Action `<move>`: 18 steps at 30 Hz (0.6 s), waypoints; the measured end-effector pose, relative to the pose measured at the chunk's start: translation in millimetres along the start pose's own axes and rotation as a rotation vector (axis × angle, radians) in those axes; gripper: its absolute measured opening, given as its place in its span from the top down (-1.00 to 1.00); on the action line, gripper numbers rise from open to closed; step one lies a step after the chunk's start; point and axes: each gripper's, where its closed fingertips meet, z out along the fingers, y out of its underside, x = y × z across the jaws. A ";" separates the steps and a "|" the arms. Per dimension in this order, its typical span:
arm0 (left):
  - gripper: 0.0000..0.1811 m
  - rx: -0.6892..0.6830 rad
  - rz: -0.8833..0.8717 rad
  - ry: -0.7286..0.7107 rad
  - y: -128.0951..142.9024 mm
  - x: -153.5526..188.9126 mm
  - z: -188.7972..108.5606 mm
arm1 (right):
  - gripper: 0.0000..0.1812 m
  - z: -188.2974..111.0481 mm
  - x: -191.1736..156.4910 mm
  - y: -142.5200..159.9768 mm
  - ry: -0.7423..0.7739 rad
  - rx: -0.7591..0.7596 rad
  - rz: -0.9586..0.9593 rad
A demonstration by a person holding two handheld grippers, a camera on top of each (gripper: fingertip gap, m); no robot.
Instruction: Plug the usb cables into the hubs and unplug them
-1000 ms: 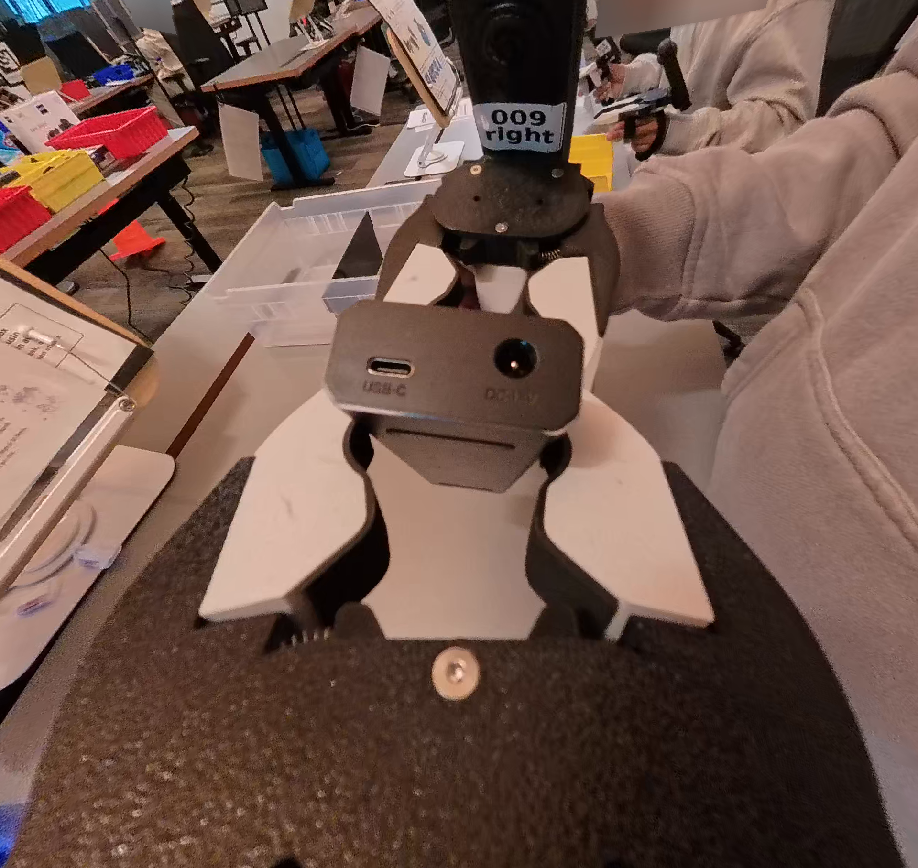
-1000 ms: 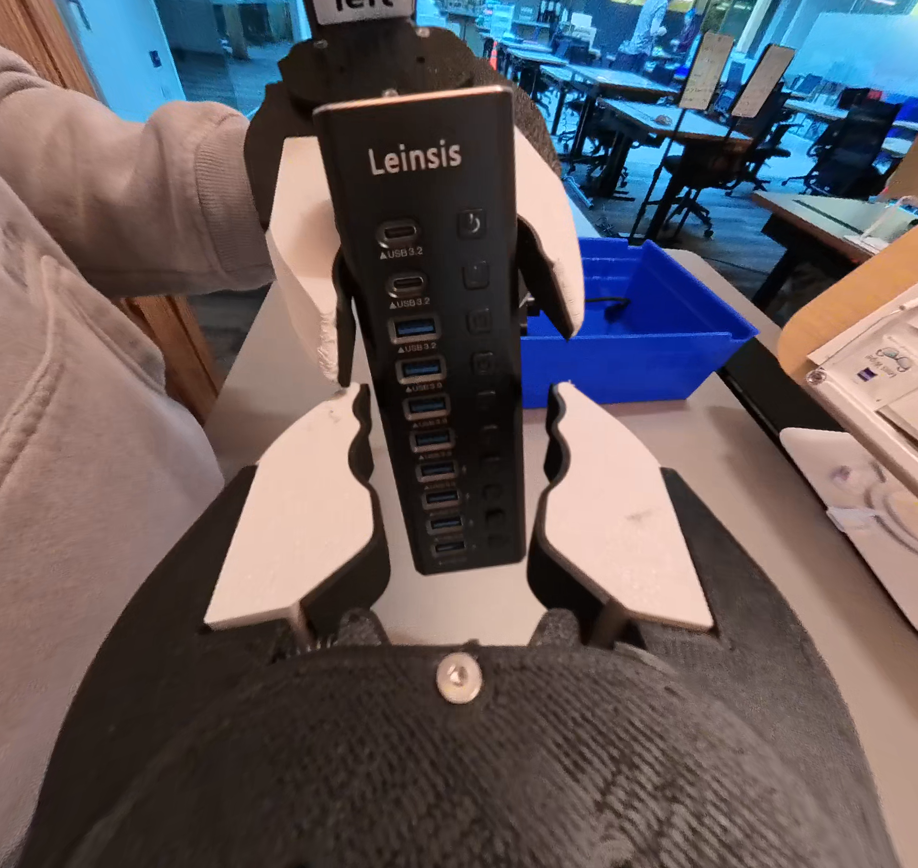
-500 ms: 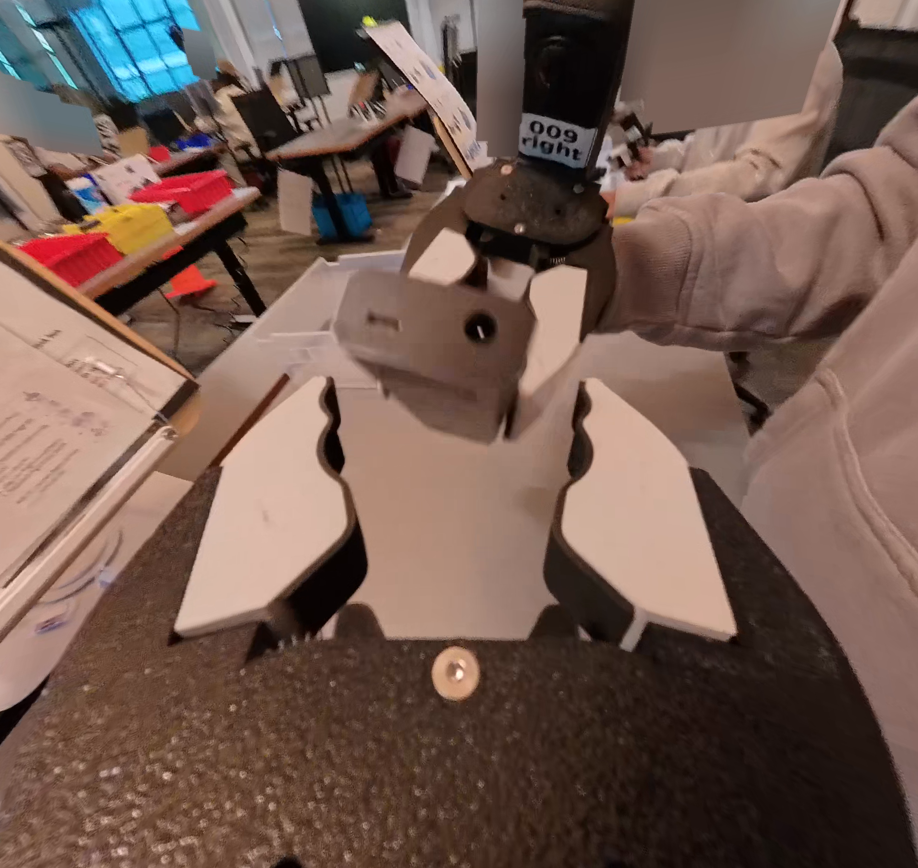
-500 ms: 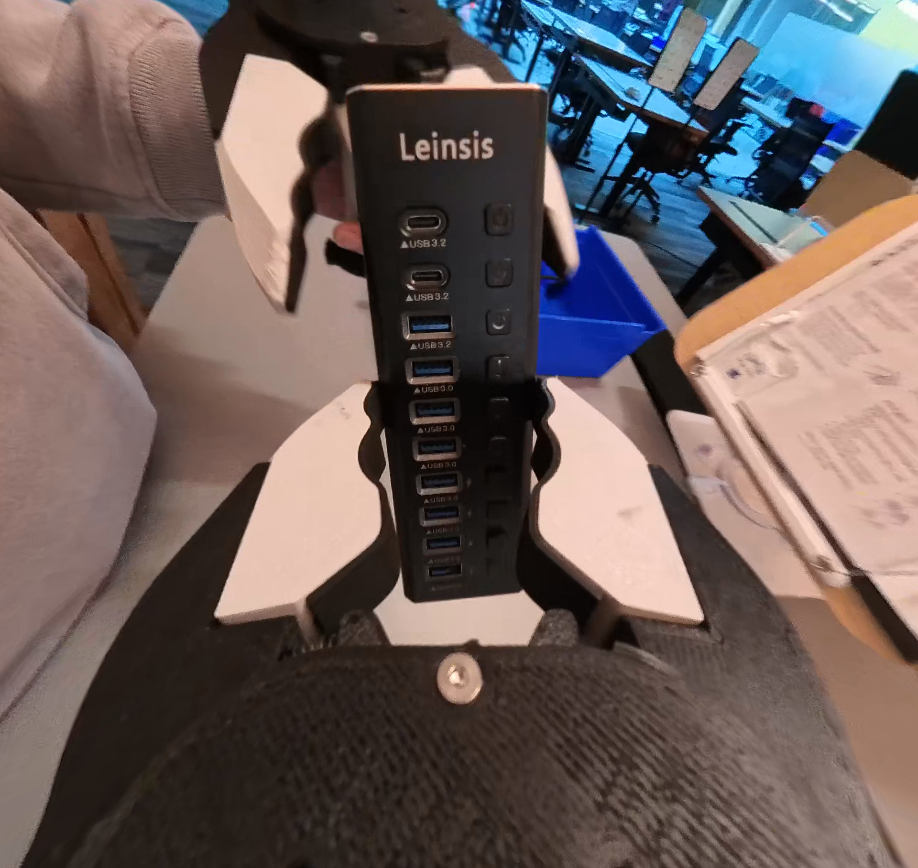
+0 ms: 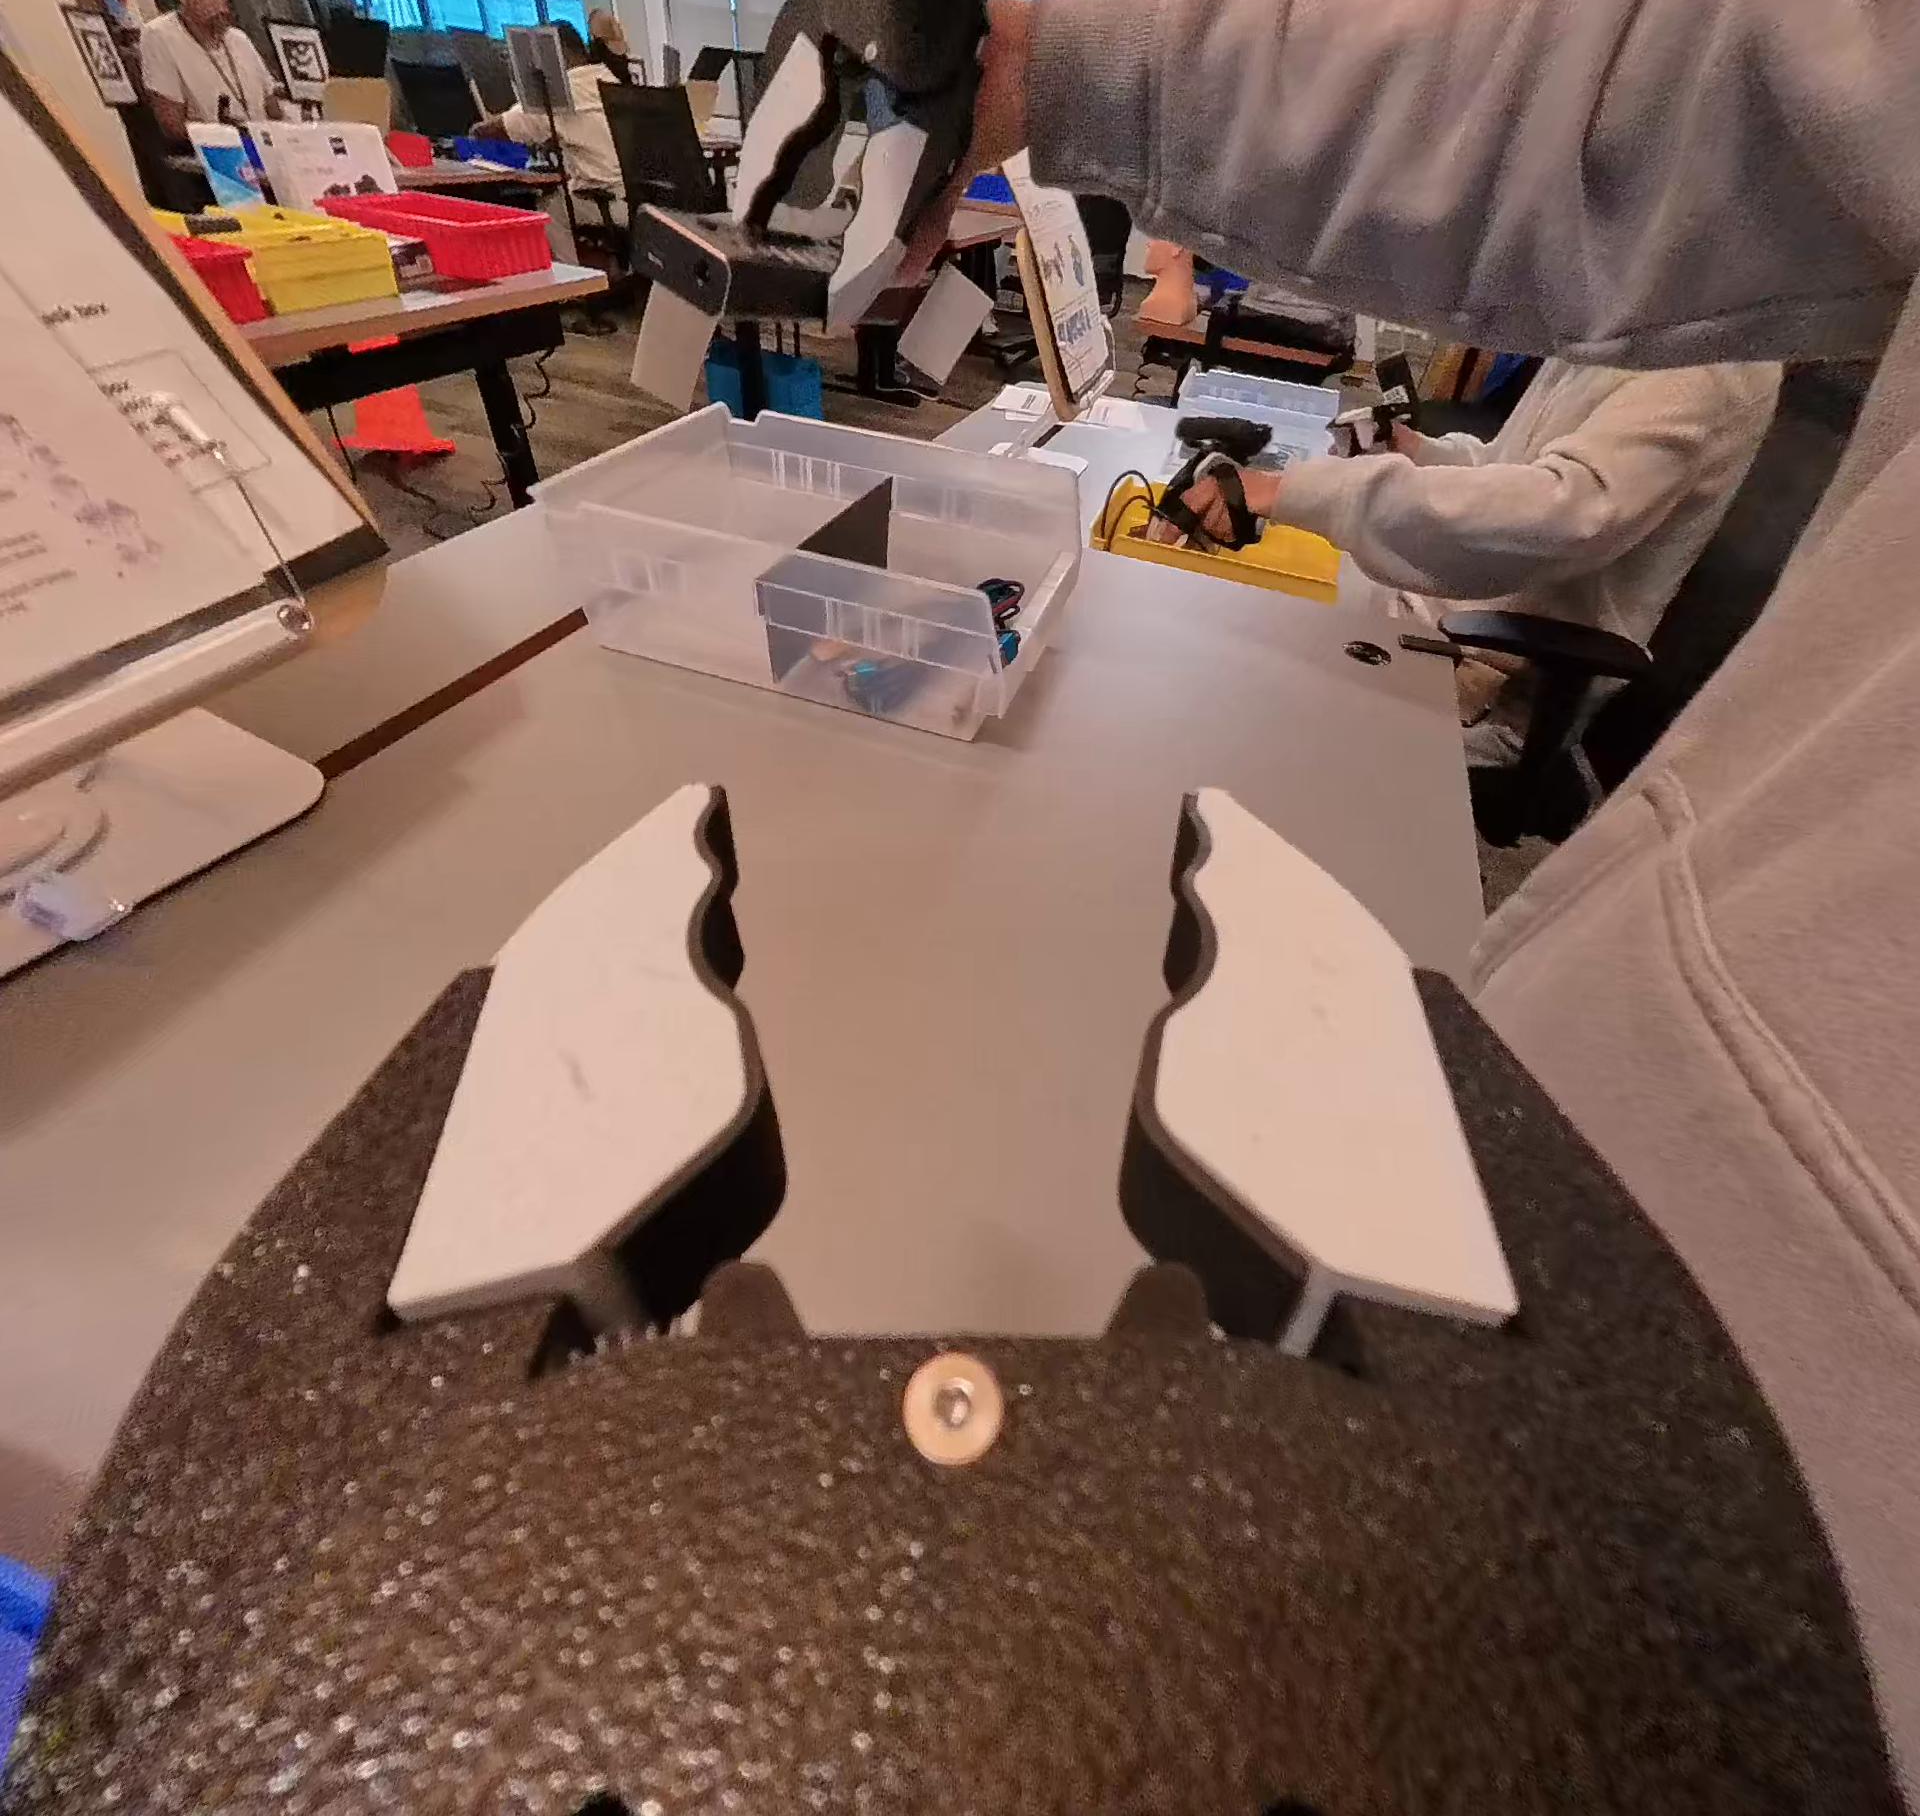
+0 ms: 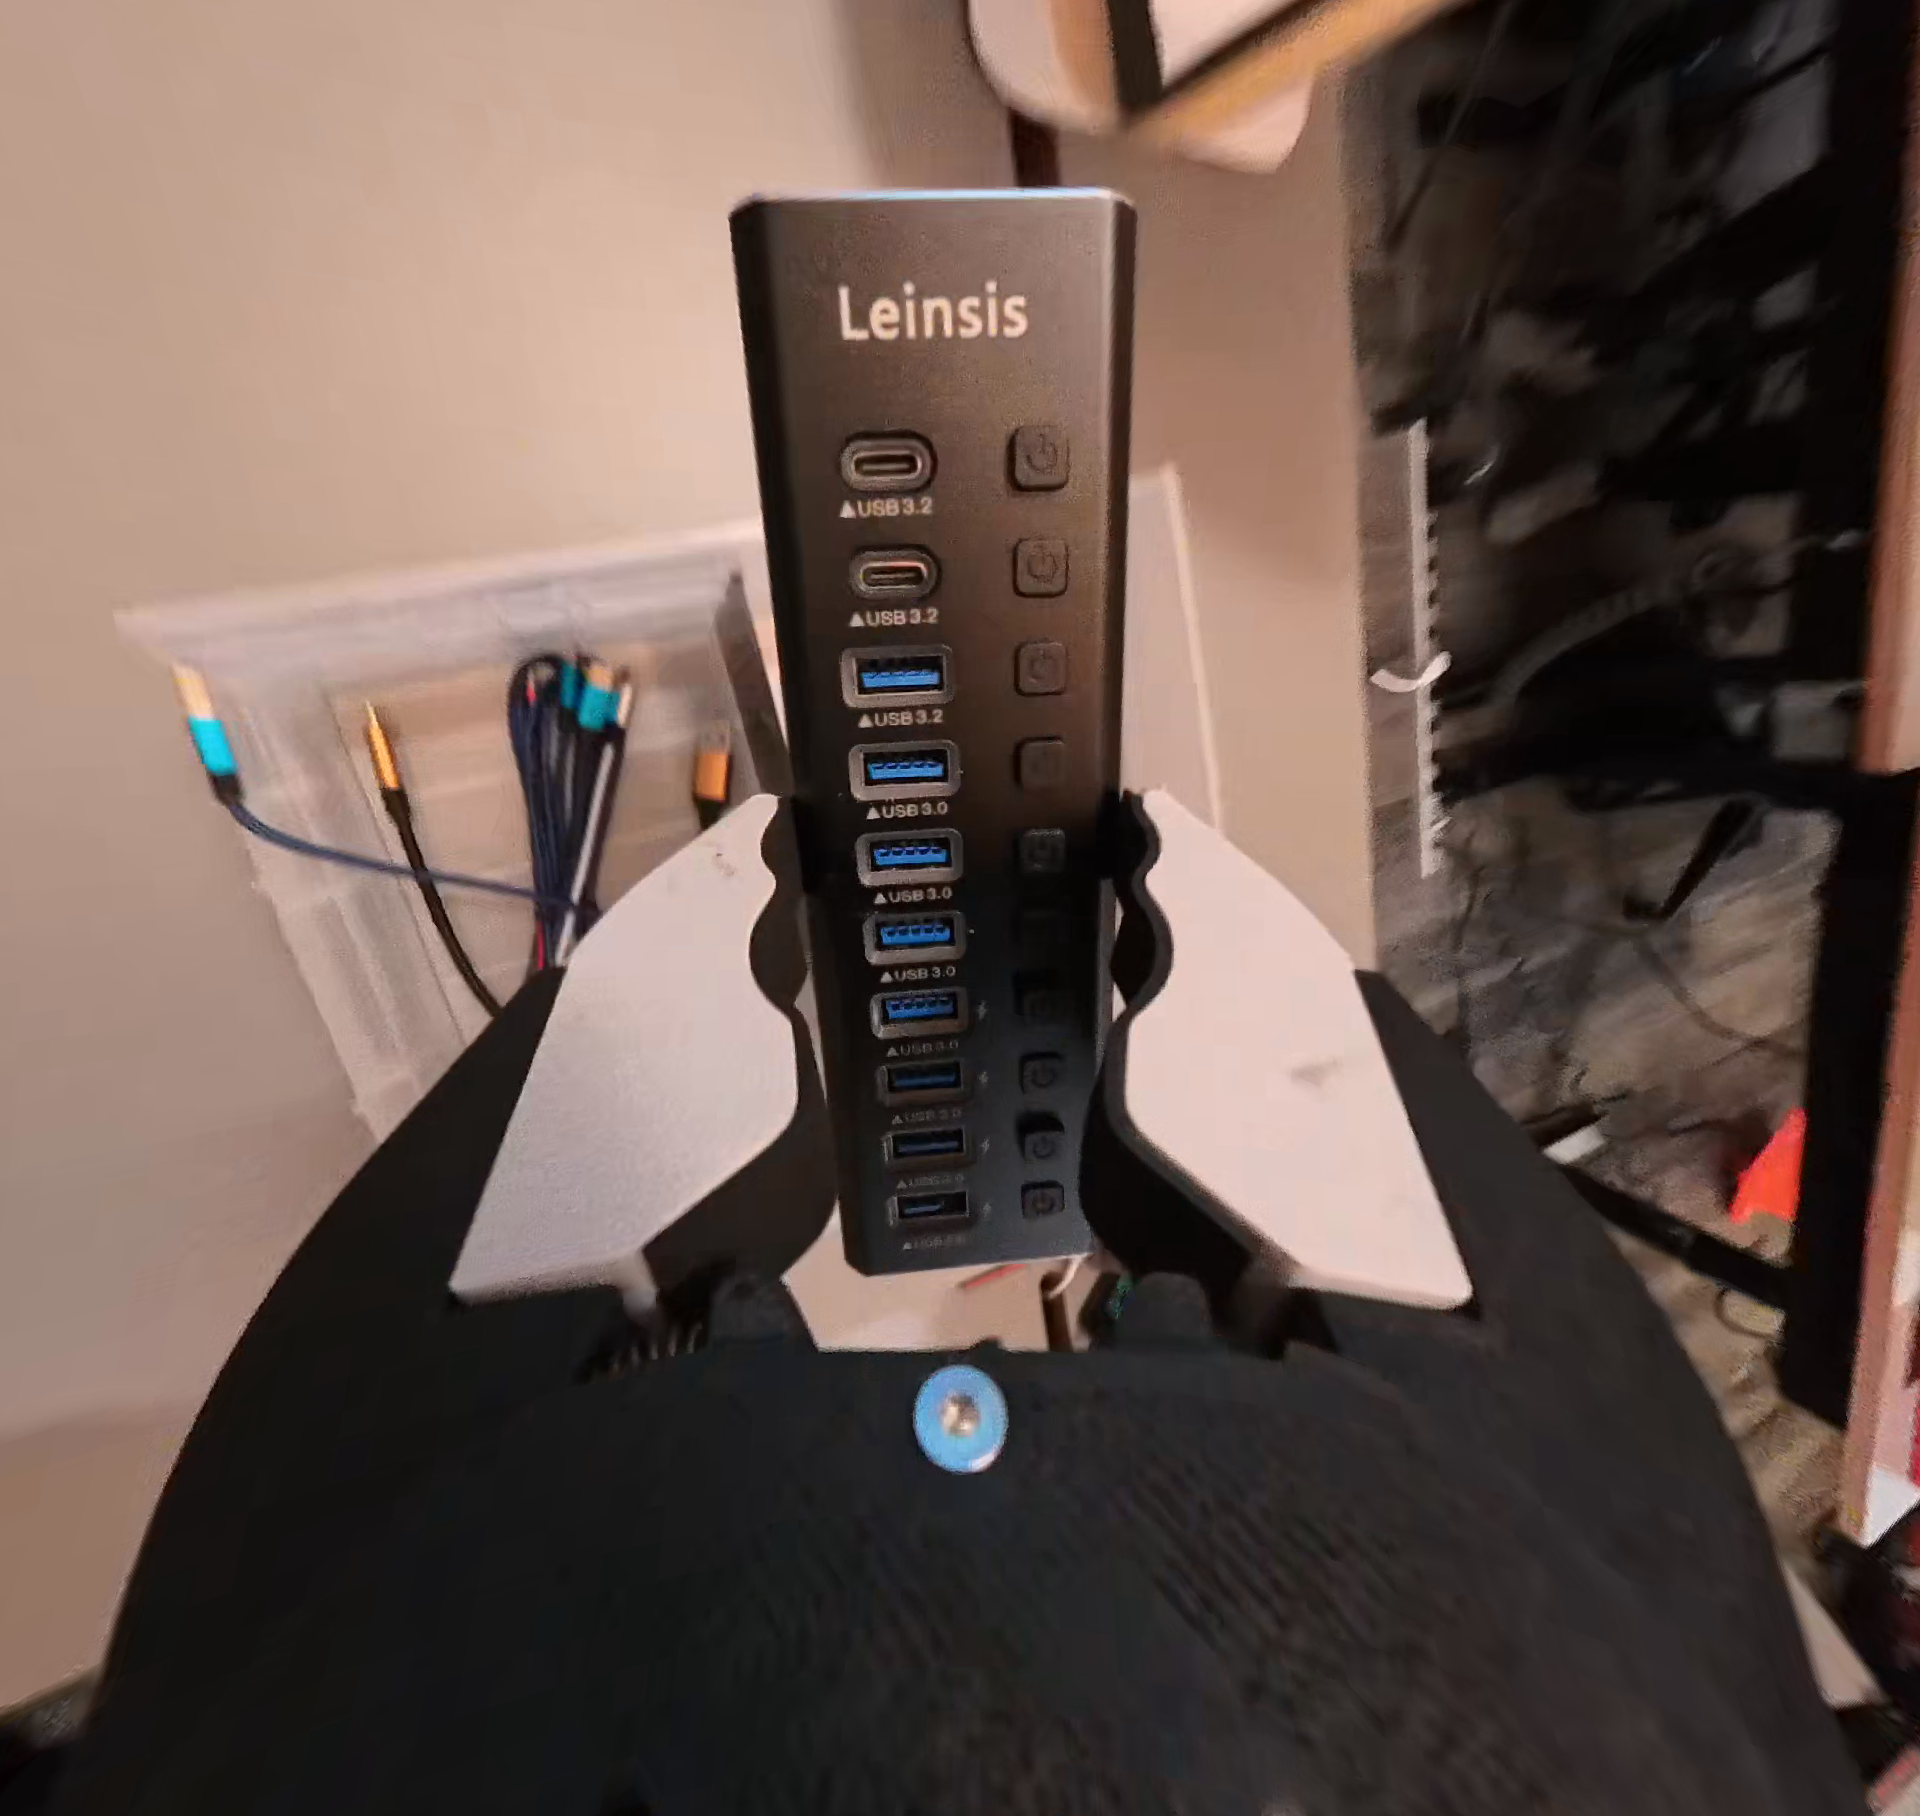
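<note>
Handoff done since a second ago: left gripper (image 5: 951, 987) has let go of the USB hub and backed off low over the grey table (image 5: 935, 758); its fingers (image 5: 592, 1070) stand wide apart with nothing between them. Right gripper (image 6: 961, 935) now carries the hub alone, lifted high and swung out over the clear bin.

Right fingers (image 6: 665, 1018) are clamped on the long side edges of the black USB hub (image 6: 935, 623), around its lower half; the upper half sticks out past the tips, port face toward the camera. In the left wrist view the right gripper (image 5: 831, 197) with the hub (image 5: 727, 265) hangs in the air beyond the clear divided bin (image 5: 810, 561).

Handling, my read:
- Hub looks like a rigid slab with smooth sides, moderate weight. Side-edge grip is right; it keeps the ports clear.
- Long overhang means push-in force on the top ports will lever it in the jaws. Brace it or use ports nearer the tips.
- USB cables (image 6: 566, 790) lie in the bin's compartment below the hub, braided and floppy, tangled. Take one by its hard connector shell (image 6: 712, 774), not the cord.
</note>
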 end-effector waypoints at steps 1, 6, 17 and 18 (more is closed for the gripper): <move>0.13 -0.003 -0.010 -0.005 2.0 -0.1 -0.1 | 0.35 11.8 4.0 12.8 -0.029 -0.044 0.007; 0.15 -0.033 -0.050 -0.037 13.9 -2.8 -5.5 | 0.35 70.7 7.5 53.7 -0.170 -0.182 0.042; 0.22 -0.025 -0.162 -0.115 30.2 -11.0 -20.4 | 0.36 159.9 -8.9 89.6 -0.361 -0.346 -0.044; 0.22 -0.034 -0.160 -0.118 31.5 -10.4 -20.5 | 0.35 165.1 -12.4 93.7 -0.376 -0.364 -0.054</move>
